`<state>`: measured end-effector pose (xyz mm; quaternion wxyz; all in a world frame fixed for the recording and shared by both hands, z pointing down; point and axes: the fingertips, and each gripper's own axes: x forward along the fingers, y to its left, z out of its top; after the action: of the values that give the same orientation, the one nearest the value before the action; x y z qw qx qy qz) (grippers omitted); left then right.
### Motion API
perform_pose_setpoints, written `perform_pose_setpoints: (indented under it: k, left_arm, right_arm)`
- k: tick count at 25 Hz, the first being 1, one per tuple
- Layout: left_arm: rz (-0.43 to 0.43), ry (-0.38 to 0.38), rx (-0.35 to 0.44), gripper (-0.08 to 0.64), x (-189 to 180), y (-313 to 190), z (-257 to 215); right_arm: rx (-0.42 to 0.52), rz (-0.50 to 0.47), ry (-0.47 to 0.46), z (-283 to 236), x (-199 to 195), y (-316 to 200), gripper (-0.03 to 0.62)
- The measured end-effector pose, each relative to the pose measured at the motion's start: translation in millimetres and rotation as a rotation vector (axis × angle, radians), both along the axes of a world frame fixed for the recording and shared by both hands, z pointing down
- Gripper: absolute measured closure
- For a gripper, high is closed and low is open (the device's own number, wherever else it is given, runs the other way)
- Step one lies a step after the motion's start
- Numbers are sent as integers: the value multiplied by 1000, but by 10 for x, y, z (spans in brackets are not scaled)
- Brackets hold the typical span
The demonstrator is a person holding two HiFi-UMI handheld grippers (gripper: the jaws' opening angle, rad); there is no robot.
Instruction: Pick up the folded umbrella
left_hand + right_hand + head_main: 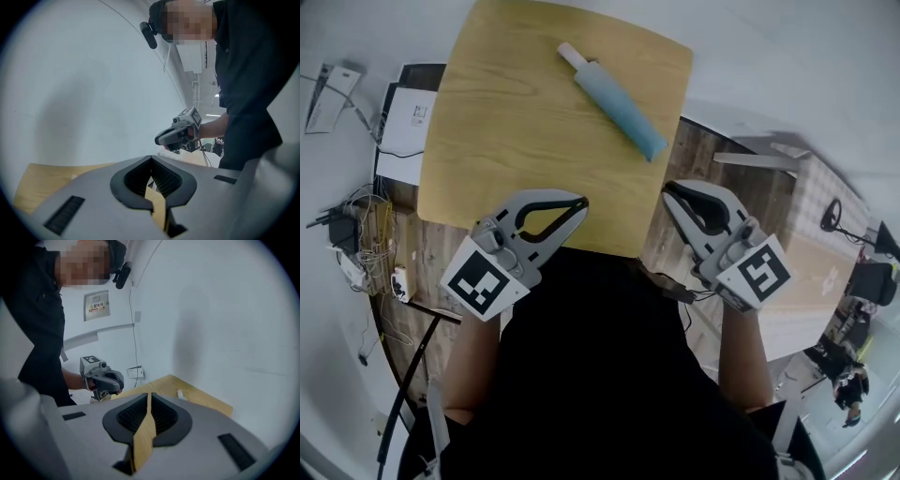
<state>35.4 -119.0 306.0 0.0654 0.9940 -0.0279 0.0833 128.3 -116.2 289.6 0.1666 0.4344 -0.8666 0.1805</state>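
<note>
The folded umbrella [614,97], pale blue with a white handle end, lies slantwise on the far right part of the light wooden table [506,122]. Both grippers hover at the table's near edge, well short of it. My left gripper [583,201] is shut and empty, its tips over the near edge. My right gripper [667,189] is shut and empty too, just off the table's right corner. In the right gripper view, the umbrella's white handle [180,393] peeks over my shut right gripper [149,394]. The left gripper view shows the shut left gripper [151,158] with the right gripper [180,133] beyond.
A white box [405,122] stands on the floor left of the table, with tangled cables and adapters [352,239] nearby. A lighter table [811,262] stands to the right. A white wall lies beyond the table. My black-clothed body fills the lower head view.
</note>
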Motion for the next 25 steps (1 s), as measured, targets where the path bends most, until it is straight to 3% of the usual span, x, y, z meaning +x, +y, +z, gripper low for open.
perform_pose_setpoints:
  k: [7,10,15,21,25]
  left_arm:
    - [8,-7,-39,548,-10,-181,274]
    - [8,-21,-41,548,46,-178,364]
    - [-46,-77,-81,548,264,-255,613]
    - [-84,-103,-118,548,442,-230,807]
    - [-119,-106,-152,548,472,-235,969]
  right_arm:
    - [-57,-19,44,195,-13,-245,560]
    - [-65,-40,46,288,37,-333,477]
    - [-73,-102,11,611,251,-638,413]
    - [-158,-159,50,1178,378,-1029,327]
    - [-210,-151,135,1603,403,-1228,296]
